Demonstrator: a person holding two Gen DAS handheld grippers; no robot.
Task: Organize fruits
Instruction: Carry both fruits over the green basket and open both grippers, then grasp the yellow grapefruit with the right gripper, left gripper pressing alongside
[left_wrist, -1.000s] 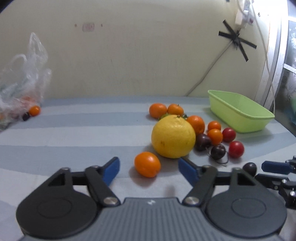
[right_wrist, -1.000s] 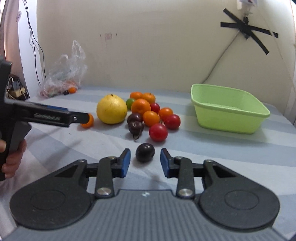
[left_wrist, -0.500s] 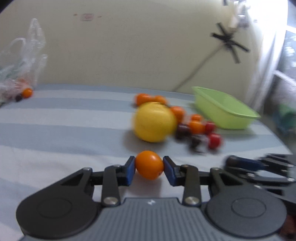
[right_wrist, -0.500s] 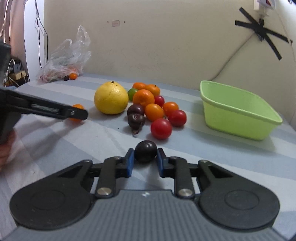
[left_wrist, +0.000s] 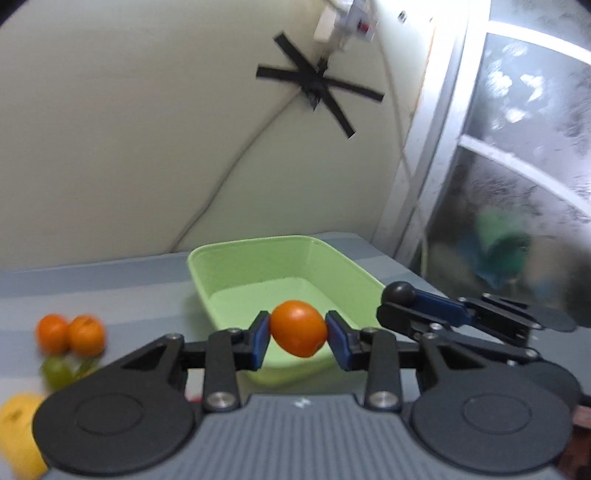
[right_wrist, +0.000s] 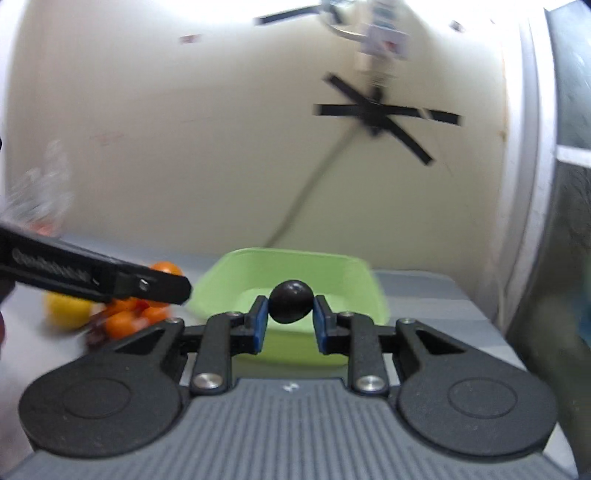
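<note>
Fruit now airborne in both claws. My left claw (left_wrist: 298, 335) has just closed on the orange tomato (left_wrist: 297, 328), lifted it off the striped tabletop (left_wrist: 110, 291), and I now see it against the green basin (left_wrist: 280, 273). Right claw (right_wrist: 289, 320) is likewise clamped on the dark plum (right_wrist: 290, 301), facing the same basin. Other fruit (left_wrist: 70, 334) lies off left. Both pieces look ready to drop in; I'd release over the basin floor, one claw at a time.

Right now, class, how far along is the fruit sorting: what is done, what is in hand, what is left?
Done: nothing shows inside the green bin. In hand: the left gripper grips an orange fruit and the right gripper a dark fruit, both near the bin. Left: the fruit pile on the table.
</note>
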